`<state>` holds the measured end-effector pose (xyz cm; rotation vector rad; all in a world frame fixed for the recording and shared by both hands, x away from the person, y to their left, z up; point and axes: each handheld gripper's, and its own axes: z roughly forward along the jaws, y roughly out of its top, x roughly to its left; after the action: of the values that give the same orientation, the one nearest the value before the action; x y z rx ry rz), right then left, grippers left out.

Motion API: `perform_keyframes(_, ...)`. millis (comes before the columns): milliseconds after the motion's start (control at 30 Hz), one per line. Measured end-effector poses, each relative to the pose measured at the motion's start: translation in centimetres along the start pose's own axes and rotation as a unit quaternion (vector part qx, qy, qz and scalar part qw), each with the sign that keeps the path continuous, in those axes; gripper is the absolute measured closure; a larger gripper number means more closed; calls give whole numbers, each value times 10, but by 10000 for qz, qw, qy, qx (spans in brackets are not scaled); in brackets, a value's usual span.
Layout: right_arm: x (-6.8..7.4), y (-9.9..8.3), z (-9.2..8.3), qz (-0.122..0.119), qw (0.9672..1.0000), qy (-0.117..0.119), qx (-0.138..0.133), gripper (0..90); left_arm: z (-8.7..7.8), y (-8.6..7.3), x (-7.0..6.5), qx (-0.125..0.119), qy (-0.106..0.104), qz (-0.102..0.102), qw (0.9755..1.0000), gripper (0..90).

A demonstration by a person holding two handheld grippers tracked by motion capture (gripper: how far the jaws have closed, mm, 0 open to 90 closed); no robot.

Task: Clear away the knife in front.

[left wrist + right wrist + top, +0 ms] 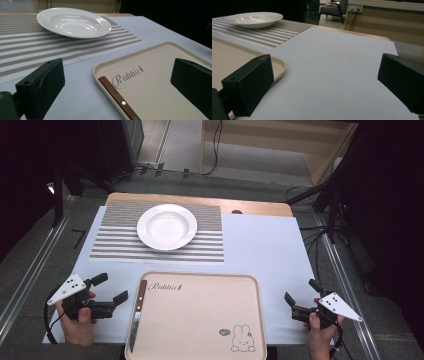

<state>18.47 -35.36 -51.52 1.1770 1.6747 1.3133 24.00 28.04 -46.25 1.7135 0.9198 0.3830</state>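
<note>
Knife [136, 317] lies along left edge of tray [210, 285], handle to the far side. Left hand-held gripper [112, 289] jaws apart, empty, just beside it; right hand-held gripper [302, 299] apart too. Risk: thin blade flat on tray, pads may slip off w/ shallow grab.

plate [166, 226]: glossy white ceramic | placemat [115, 245]: woven, ribbed | tray [210, 315]: smooth matt beige plastic | knife [136, 317]: wooden handle, shiny metal blade
</note>
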Motion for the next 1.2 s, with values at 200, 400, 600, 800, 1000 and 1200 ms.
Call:
perform_keyframes(200,0,0,0,3,10000,-2,-5,0,-7,-2,8,-99,101,-59,9999,0)
perform_keyframes(400,0,0,0,5,10000,-1,-3,0,-13,-5,17,-148,267,-152,9994,0)
perform_keyframes(600,0,0,0,3,10000,-2,-4,0,-20,-8,26,-168,407,-191,9988,0)
perform_keyframes(800,0,0,0,5,10000,-1,-5,0,-26,-12,34,-185,581,-245,9978,0)
perform_keyframes(1000,0,0,0,13,10000,0,-6,0,-29,-17,40,-122,733,-178,9971,0)
perform_keyframes(1200,0,0,0,10,10000,-7,-5,0,-24,-22,39,-80,840,-165,9963,0)
